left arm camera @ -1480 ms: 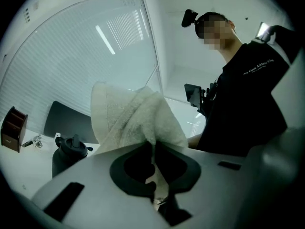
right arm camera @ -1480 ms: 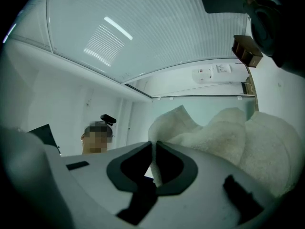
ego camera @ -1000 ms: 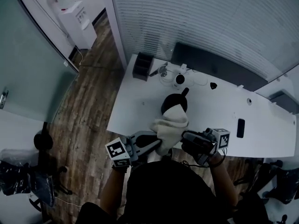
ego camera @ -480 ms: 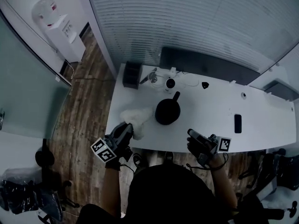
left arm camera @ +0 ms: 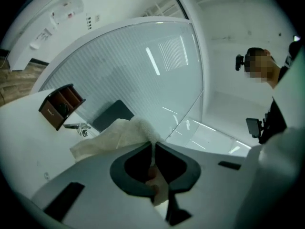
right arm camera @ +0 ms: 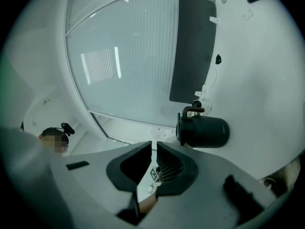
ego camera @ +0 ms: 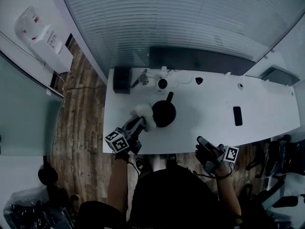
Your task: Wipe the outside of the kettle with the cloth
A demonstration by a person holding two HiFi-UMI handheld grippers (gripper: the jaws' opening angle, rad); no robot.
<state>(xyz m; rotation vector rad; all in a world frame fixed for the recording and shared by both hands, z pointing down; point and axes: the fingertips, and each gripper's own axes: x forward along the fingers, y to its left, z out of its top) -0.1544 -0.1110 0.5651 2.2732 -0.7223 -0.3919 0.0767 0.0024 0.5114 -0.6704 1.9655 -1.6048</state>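
Note:
The black kettle (ego camera: 165, 113) stands on the white table (ego camera: 267, 123) with its handle (ego camera: 169, 97) towards the back. In the right gripper view, which is rolled on its side, the kettle (right arm camera: 206, 131) appears to lie sideways. My left gripper (ego camera: 139, 124) is shut on the white cloth (ego camera: 142, 114), which lies bunched against the kettle's left side. In the left gripper view the cloth (left arm camera: 116, 135) bulges out past the left gripper (left arm camera: 153, 146). My right gripper (ego camera: 200, 140) is at the table's front edge, right of the kettle and apart from it. The right gripper (right arm camera: 154, 145) is shut, holding nothing.
At the table's back left are a black organiser box (ego camera: 122, 79), a small round white device (ego camera: 162, 83) and cables. A dark panel (ego camera: 200, 61) runs along the back edge. A phone (ego camera: 237, 116) lies at the right. A water dispenser (ego camera: 40, 37) stands on the floor at the far left.
The cloth was draped over the kettle; my left gripper pulled it off to the left and now holds it against the kettle's left side. My right gripper drew back from the kettle towards the front edge.

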